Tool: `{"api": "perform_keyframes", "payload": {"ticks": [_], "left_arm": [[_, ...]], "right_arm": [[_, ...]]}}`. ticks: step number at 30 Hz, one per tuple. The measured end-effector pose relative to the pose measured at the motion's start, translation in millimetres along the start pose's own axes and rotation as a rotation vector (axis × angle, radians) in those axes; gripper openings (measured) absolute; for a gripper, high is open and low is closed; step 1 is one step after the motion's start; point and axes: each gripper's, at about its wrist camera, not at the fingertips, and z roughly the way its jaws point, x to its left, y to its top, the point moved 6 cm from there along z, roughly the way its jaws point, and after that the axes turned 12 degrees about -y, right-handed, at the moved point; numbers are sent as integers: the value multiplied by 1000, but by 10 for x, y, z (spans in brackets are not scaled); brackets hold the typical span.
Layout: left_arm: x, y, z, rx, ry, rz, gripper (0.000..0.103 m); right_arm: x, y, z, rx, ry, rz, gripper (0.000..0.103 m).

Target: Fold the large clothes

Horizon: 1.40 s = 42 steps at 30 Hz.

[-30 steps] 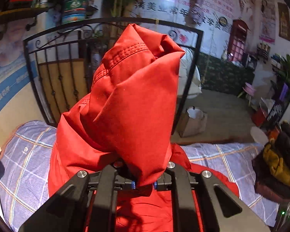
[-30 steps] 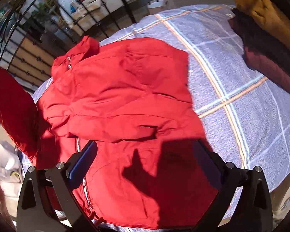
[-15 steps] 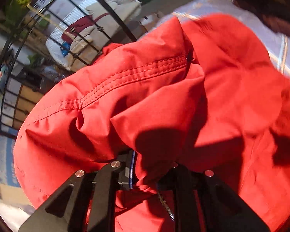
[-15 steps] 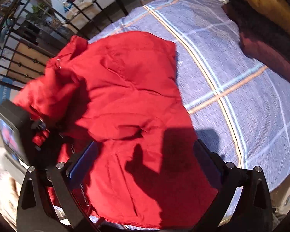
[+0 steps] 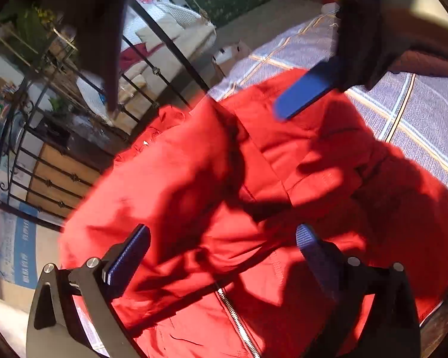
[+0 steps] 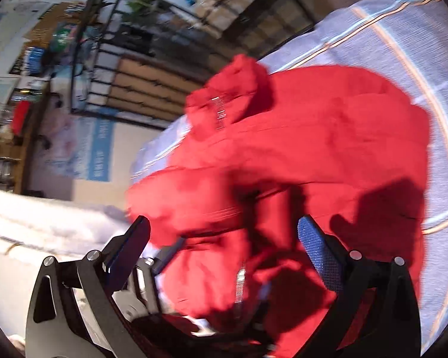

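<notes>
One red jacket [image 5: 212, 197] is spread on the checked bed [image 5: 427, 110], collar toward the headboard-side edge. Left gripper [image 5: 222, 240] and right gripper [image 6: 224, 232] are both held wide, nothing gripped.

Bright red jacket [image 5: 218, 179] showing a silver zipper [image 5: 234, 316], lying on a lavender bedsheet [image 5: 427, 110] carrying orange and white checks, black grippers wearing blue finger pads [image 5: 128, 256]
</notes>
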Motion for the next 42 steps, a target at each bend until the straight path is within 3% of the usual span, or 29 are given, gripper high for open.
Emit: {"api": "perform_keyframes", "payload": {"ticks": [2, 5, 7, 9, 12, 16, 19, 22, 23, 25, 28, 30, 32, 34, 37, 40, 42], "left_arm": [[-33, -20, -23, 7, -29, 0, 97], [24, -154, -71, 18, 1, 20, 97], [145, -261, -110, 16, 22, -7, 97], [327, -459, -128, 48, 23, -82, 97], [705, -730, -70, 102, 47, -211, 97], [1100, -1001, -147, 130, 111, -340, 97], [1394, -1066, -311, 84, 144, -403, 97], [1673, -1028, -406, 32, 153, -434, 97], [1764, -985, -403, 23, 149, -446, 97], [1931, -861, -326, -1, 128, -469, 93], [2073, -766, -119, 40, 118, -474, 92], [2178, -714, 40, 75, 116, -477, 92], [2232, -699, 171, 99, 97, -504, 92], [2282, -718, 300, 123, 82, -531, 94], [2274, -717, 441, 152, 80, -540, 94], [2262, -709, 529, 176, 71, -540, 94], [2266, -712, 562, 186, 67, -539, 94]], "right_arm": [[-41, 62, 101, 17, -64, -26, 92], [-46, 89, 201, 65, -22, -21, 89], [-150, 68, 289, 89, -134, -45, 88], [-187, 17, 393, 105, -156, -68, 85], [-138, 61, 507, 86, -81, -32, 66], [1, 206, 666, 52, -114, -57, 15], [217, 442, 447, -53, -169, -143, 11], [271, 783, 302, -112, -197, -128, 11], [248, 861, 342, -92, -207, -123, 11], [136, 939, 570, -23, -321, -151, 14], [26, 899, 775, 46, -418, -179, 38], [-17, 853, 613, 2, -369, -104, 45], [-77, 798, 341, -70, -375, -48, 67], [-49, 717, 107, -142, -397, -54, 69], [205, 520, 6, -183, -428, -206, 69], [623, 262, 216, -164, -418, -467, 69], [747, 138, 459, -119, -408, -571, 69]]}}
